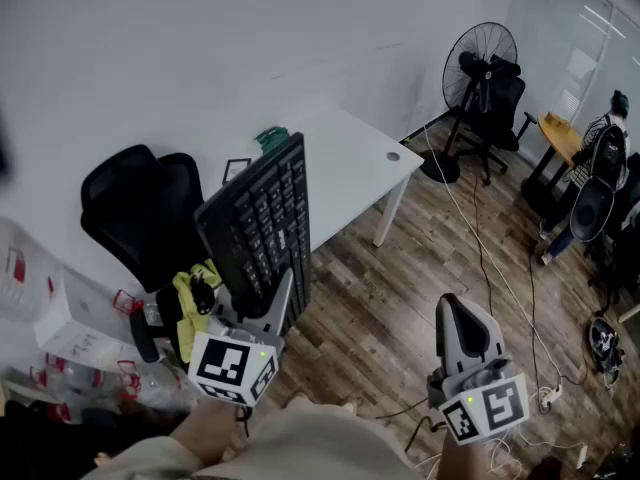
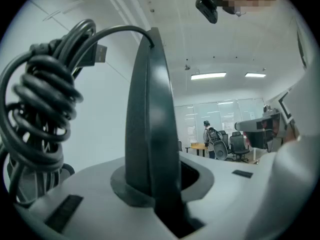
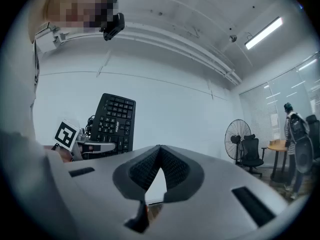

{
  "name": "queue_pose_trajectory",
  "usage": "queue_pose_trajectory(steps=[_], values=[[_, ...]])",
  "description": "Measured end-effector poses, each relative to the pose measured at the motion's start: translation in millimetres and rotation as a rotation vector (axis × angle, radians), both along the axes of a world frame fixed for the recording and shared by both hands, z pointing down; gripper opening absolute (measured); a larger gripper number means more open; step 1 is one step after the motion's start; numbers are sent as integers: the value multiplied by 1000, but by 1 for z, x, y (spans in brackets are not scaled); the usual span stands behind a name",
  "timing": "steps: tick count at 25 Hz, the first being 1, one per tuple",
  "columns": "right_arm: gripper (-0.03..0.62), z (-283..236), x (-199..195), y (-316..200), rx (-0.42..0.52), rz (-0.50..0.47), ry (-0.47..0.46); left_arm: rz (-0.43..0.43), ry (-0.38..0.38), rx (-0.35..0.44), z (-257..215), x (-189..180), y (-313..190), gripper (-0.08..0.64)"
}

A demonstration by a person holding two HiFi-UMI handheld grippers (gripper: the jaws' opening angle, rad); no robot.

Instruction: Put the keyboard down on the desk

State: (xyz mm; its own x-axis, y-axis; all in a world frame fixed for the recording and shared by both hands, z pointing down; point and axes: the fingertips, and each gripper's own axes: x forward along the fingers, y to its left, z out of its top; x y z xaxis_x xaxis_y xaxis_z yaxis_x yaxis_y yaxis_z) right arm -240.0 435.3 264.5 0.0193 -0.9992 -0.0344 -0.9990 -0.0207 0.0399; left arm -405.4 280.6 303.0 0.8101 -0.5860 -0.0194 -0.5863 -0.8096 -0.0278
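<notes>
My left gripper point(image 1: 272, 303) is shut on the lower edge of a black keyboard point(image 1: 262, 220), which stands up on end in the air, keys toward me, in front of the white desk point(image 1: 345, 163). In the left gripper view the keyboard point(image 2: 150, 119) shows edge-on between the jaws, with its coiled black cable point(image 2: 42, 99) and USB plug hanging at the left. My right gripper point(image 1: 456, 313) is held lower right over the wooden floor, shut with nothing in it. The right gripper view shows the keyboard point(image 3: 114, 121) at the left.
A black office chair point(image 1: 140, 208) stands left of the desk. Clutter with a yellow cloth point(image 1: 195, 298) and plastic bottles lies at lower left. A standing fan point(image 1: 480, 63), another chair and a person point(image 1: 600, 168) at a desk are at the far right. Cables point(image 1: 500, 278) run across the floor.
</notes>
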Motion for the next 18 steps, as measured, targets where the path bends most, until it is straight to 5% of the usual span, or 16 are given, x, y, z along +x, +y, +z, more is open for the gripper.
queue_pose_trajectory(steps=[12,18], values=[[25,7,3,-4,-35,40,26,13,-16,-20,6,0,0,96],[25,30,67,40,-43,36,32,5,-57,-4,9,70,49,97]])
